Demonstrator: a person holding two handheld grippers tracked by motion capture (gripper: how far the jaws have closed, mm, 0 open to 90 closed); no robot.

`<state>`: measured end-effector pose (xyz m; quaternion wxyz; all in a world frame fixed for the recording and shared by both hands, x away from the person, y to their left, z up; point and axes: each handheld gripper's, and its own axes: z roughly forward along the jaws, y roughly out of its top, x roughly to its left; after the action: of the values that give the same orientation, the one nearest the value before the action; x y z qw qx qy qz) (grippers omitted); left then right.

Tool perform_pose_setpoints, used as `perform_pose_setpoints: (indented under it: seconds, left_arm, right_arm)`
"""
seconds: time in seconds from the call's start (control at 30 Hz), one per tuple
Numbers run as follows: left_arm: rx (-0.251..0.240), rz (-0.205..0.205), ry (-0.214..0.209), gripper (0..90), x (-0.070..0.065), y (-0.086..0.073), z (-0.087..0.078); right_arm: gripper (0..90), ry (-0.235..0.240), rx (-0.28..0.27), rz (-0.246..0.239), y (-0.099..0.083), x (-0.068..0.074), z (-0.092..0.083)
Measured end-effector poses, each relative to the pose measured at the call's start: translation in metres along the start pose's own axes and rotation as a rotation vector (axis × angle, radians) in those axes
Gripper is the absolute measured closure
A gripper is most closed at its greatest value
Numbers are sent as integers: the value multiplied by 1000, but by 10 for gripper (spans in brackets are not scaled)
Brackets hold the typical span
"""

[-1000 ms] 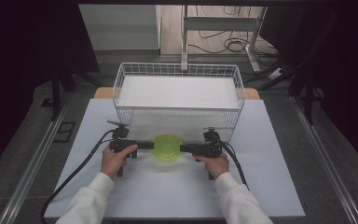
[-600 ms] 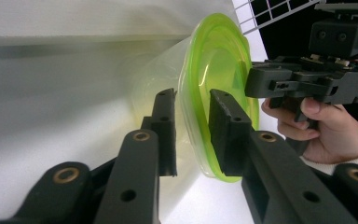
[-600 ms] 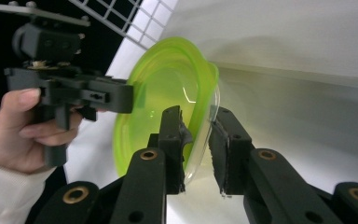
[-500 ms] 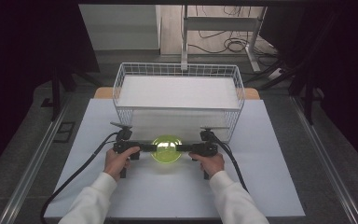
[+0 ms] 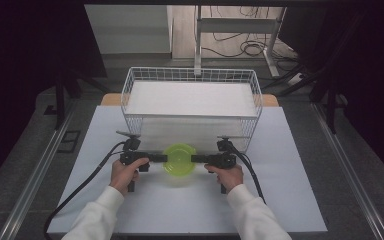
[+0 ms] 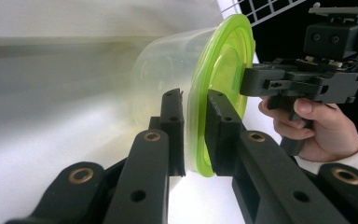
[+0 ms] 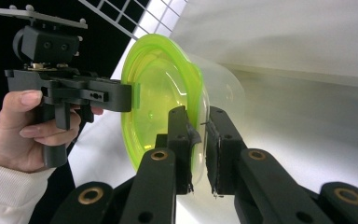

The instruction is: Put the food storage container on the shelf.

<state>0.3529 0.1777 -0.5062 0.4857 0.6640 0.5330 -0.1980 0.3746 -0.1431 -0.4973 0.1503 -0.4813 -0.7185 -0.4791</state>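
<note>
In the high view we see the green-lidded container (image 5: pixel 179 159) on the white tabletop (image 5: pixel 290 185), just before the wire basket (image 5: pixel 192 107). In the left gripper view, our left gripper (image 6: pixel 194 133) clamps its rim. In the right gripper view, our right gripper (image 7: pixel 200 149) clasps the opposite rim.

Wire basket (image 5: pixel 192 102) stands just beyond the green-lidded container (image 5: pixel 179 159), blocking forward passage. Left hand-held gripper (image 5: pixel 161 158) and right hand-held gripper (image 5: pixel 196 159) close off the container's sides. Bench (image 5: pixel 290 165) lies bare left, right and near edge.
</note>
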Motion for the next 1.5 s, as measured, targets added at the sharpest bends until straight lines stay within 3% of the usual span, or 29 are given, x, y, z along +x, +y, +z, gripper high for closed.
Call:
perform_pose_setpoints:
  seconds: [0.2, 0.73, 1.13, 1.5]
  left_arm:
    - [-12, 23, -12, 792, -10, -1, -6]
    - [-62, 109, -44, 789, -57, 8, -21]
    - [-91, 141, -69, 793, -85, 13, -37]
    - [-120, 175, -84, 793, -111, 27, -52]
  right_arm:
    - [805, 18, -12, -20, 1, 9, -8]
    - [805, 45, -85, -83, 10, 38, -47]
    - [806, 48, -124, -140, 19, 65, -69]
    - [807, 53, -162, -169, 36, 88, -87]
